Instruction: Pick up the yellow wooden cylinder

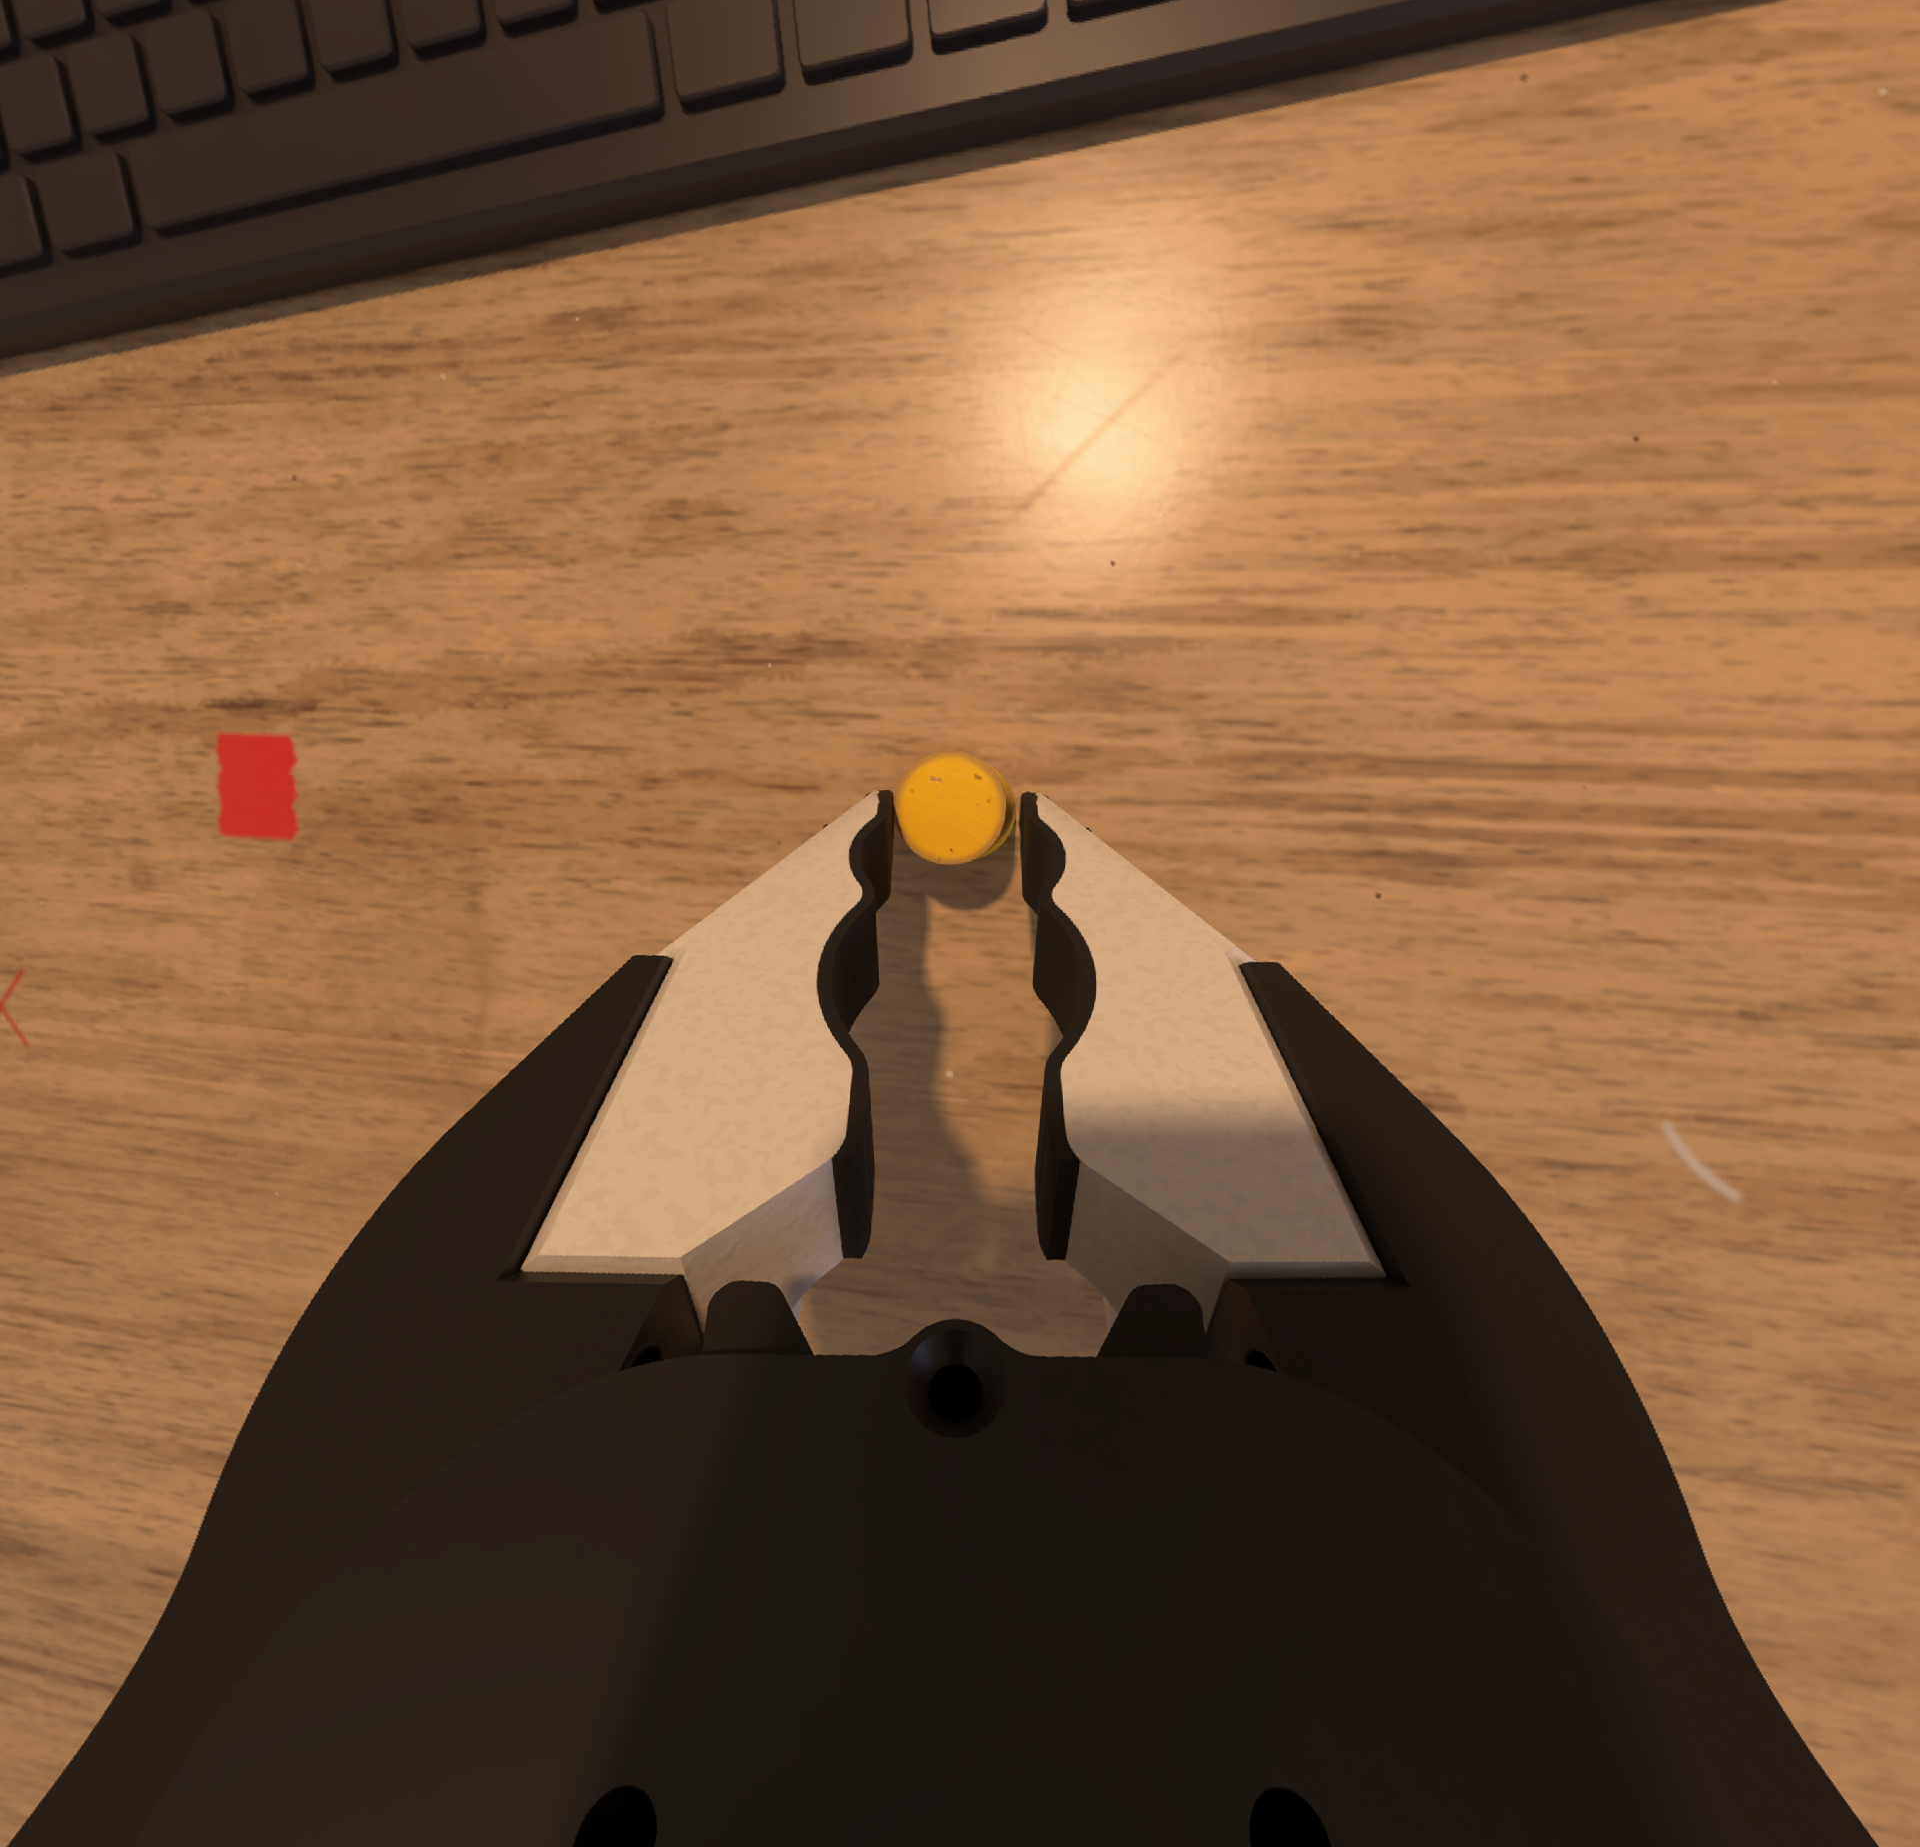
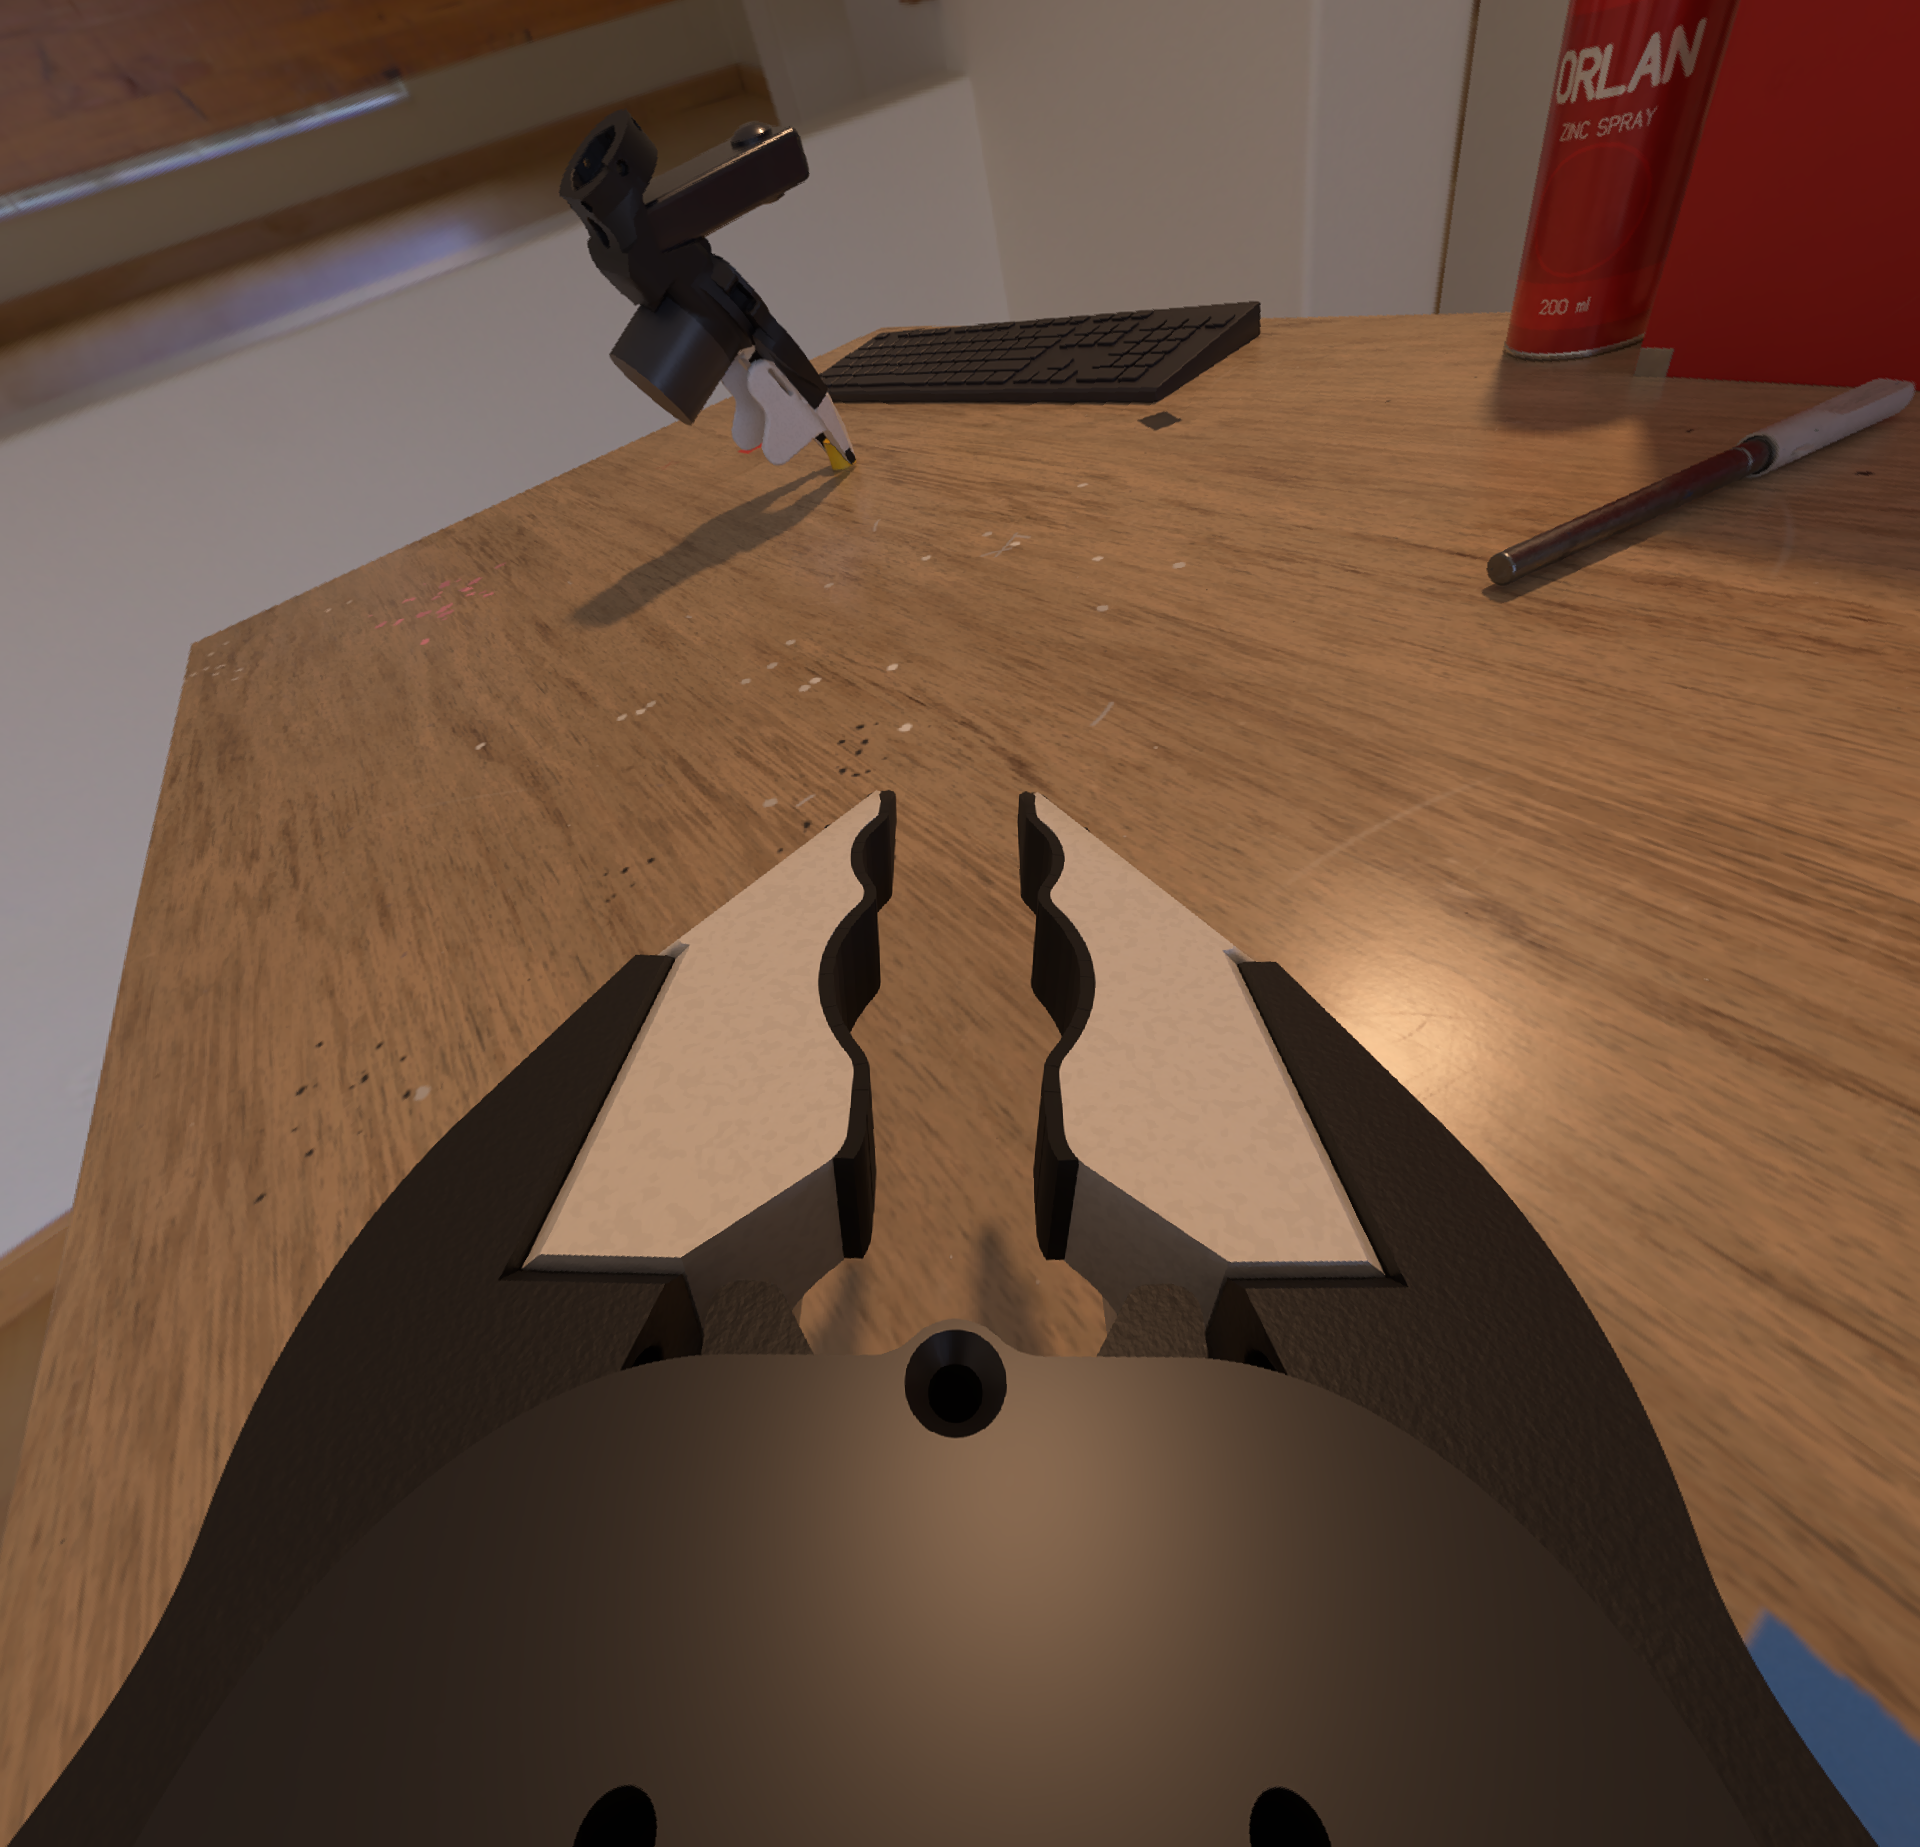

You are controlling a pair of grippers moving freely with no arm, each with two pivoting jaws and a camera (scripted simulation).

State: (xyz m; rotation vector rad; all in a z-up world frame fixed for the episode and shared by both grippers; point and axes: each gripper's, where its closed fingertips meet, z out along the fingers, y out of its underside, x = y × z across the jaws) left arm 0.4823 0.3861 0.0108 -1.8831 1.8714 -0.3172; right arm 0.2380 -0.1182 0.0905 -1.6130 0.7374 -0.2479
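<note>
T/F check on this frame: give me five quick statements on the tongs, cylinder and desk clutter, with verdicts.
1. The cylinder sits between the left tongs' tips. True.
2. The right tongs hold the cylinder. False: they are open with nothing between them.
3. A keyboard lies beyond the cylinder. True.
4. The spray can is lying on its side. False: it stands upright.
5. A blue patch marks the desk left of the cylinder. False: the patch is red.
</note>
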